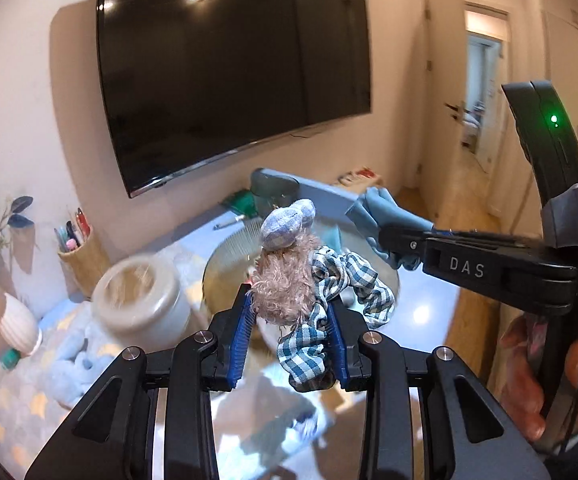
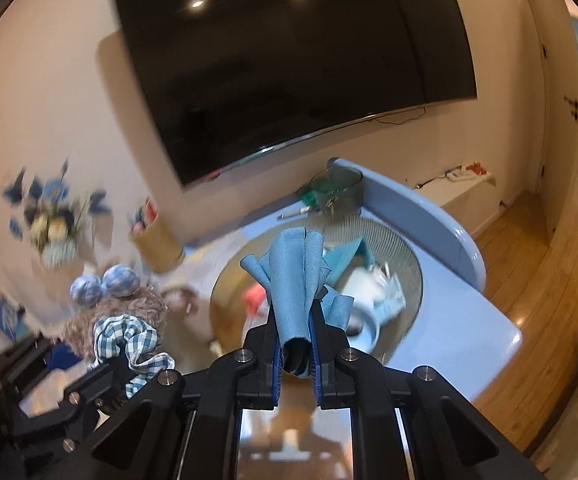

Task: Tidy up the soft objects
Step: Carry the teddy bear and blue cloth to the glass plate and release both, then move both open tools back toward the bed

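Note:
My left gripper (image 1: 291,312) is shut on a fuzzy brown plush toy (image 1: 285,284) with checked blue ears and a blue-and-white checked scrunchie (image 1: 329,312), held up over a round ribbed basket (image 1: 229,248). My right gripper (image 2: 296,320) is shut on a folded blue cloth (image 2: 295,276), above the same basket (image 2: 401,248), which holds several white, teal and red soft items. The right gripper (image 1: 393,236) with its blue cloth (image 1: 385,212) shows at the right of the left wrist view. The plush toy (image 2: 129,308) and left gripper (image 2: 101,364) appear at the lower left of the right wrist view.
A big dark TV (image 1: 229,72) hangs on the wall behind a blue table (image 2: 469,320). On the table stand a pen holder (image 1: 83,256), a beige jar (image 1: 145,296), a white ribbed vase (image 1: 17,328), blue flowers (image 2: 53,220) and a glass container (image 2: 337,188). Wooden floor (image 2: 537,272) lies to the right.

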{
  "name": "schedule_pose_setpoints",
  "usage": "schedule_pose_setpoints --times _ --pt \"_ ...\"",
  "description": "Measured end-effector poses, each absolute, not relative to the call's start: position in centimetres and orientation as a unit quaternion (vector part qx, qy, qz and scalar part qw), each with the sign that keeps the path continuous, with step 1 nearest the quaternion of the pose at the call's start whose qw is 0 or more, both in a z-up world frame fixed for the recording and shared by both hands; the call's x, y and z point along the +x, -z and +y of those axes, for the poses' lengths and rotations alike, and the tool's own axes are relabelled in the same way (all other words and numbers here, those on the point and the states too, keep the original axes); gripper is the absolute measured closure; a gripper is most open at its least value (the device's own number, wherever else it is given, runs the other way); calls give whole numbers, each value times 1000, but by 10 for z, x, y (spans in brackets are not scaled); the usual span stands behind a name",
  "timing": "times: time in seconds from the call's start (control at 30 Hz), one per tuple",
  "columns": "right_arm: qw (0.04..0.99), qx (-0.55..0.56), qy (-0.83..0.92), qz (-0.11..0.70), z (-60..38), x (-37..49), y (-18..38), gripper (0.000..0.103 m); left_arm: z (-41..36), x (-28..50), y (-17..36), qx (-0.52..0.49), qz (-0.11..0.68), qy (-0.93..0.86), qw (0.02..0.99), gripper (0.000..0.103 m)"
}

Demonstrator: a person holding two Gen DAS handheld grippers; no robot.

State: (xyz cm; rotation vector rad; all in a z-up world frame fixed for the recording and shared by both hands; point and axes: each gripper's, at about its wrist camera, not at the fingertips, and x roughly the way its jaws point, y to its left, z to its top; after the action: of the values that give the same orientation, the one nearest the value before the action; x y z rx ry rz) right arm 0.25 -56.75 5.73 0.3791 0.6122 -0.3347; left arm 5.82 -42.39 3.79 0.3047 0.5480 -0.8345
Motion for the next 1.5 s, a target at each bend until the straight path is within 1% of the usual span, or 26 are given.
schedule_pose_setpoints --times 0.17,0.3,0.33,0.37,0.4,0.43,0.47,0.5,0.57,0.63,0.7,0.87,1.03,1.2,1.37,1.43,1.5 --pt "913 213 169 304 -610 36 -58 92 -467 79 -29 151 271 368 877 72" --pt "905 238 167 311 -638 62 -53 92 -489 94 -16 163 266 352 882 68" --pt "903 241 166 313 -642 68 -52 92 -492 97 -13 160 262 348 886 65" --pt "902 244 164 315 -646 73 -51 91 -492 98 -11 158 254 345 890 56" --pt "902 246 158 318 -651 81 -49 90 -495 99 -8 159 251 343 891 44" --pt "901 247 151 322 -653 86 -47 87 -498 99 -6 162 252 343 890 34" --pt "899 249 144 329 -657 93 -44 80 -500 98 -3 162 253 349 888 24" --pt "894 252 142 343 -661 99 -39 75 -502 96 -2 162 253 356 885 23" --pt "892 253 140 348 -664 98 -35 57 -500 84 1 169 248 378 876 23" --pt "896 253 139 338 -664 88 -35 50 -495 71 1 176 237 389 873 23" --pt "898 259 141 328 -664 74 -37 48 -486 59 -1 178 236 402 867 23" --pt "902 258 138 316 -652 34 -45 47 -426 26 -10 169 236 457 841 23" --pt "911 231 130 316 -616 -10 -47 45 -345 26 -20 151 256 441 847 23" --pt "916 199 94 337 -562 -35 -36 45 -246 52 -39 145 248 352 891 23" --pt "923 124 34 362 -477 -29 -32 45 -155 77 -69 124 220 246 936 22" --pt "926 94 1 365 -440 -21 -33 45 -120 84 -76 113 216 215 946 16" --pt "927 56 -39 370 -395 -9 -33 44 -97 93 -76 103 222 189 951 0"
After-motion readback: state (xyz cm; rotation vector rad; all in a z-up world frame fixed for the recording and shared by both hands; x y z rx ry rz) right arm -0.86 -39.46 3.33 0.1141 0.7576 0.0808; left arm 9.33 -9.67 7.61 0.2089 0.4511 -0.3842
